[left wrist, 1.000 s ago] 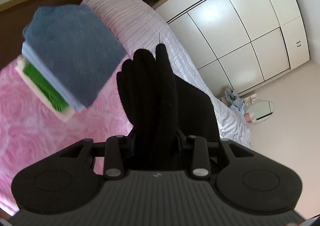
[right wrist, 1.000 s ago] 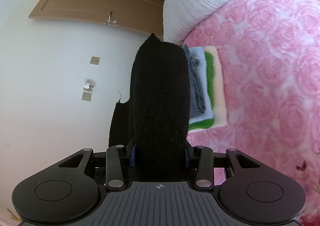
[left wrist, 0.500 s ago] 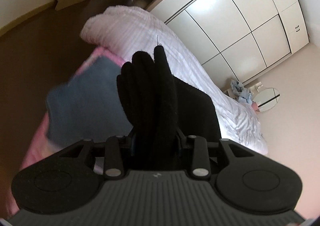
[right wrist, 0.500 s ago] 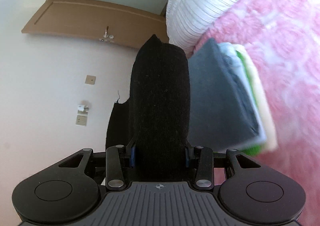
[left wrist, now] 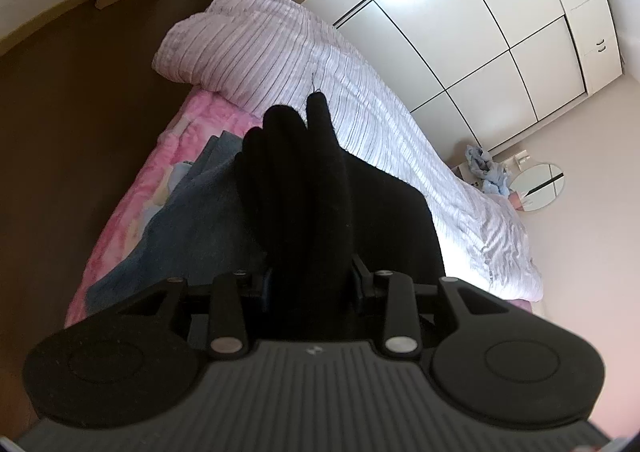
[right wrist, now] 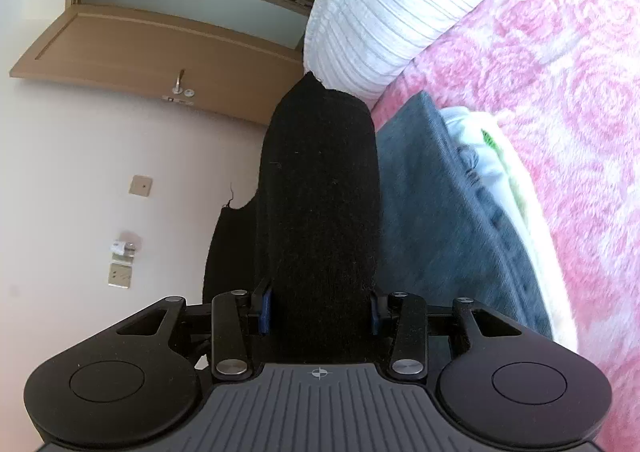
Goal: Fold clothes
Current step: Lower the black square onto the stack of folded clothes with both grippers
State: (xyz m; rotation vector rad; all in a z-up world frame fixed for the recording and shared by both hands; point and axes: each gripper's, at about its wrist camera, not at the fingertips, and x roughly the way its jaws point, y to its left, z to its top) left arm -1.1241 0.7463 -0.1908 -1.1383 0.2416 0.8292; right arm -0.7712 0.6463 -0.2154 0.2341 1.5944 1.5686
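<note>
Black garment (left wrist: pixel 304 188) pinched in both grippers' jaws, left gripper (left wrist: pixel 310 284) and right gripper (right wrist: pixel 318 304), above folded clothes stack (right wrist: pixel 452 204) on pink bed (right wrist: pixel 568 84); beyond the stack, striped white duvet (left wrist: pixel 360 92), wardrobe (left wrist: pixel 500 20) and door (right wrist: pixel 152 56).

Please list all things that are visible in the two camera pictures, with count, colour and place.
black garment: one, black, held between both grippers.
folded clothes stack: one, grey-blue on top, white and green below, on the pink blanket.
pink blanket: one, pink rose pattern, on the bed.
striped duvet: one, whitish, bunched along the bed.
wardrobe: one, white, far wall.
door: one, brown, open.
left gripper: one, black, shut.
right gripper: one, black, shut.
</note>
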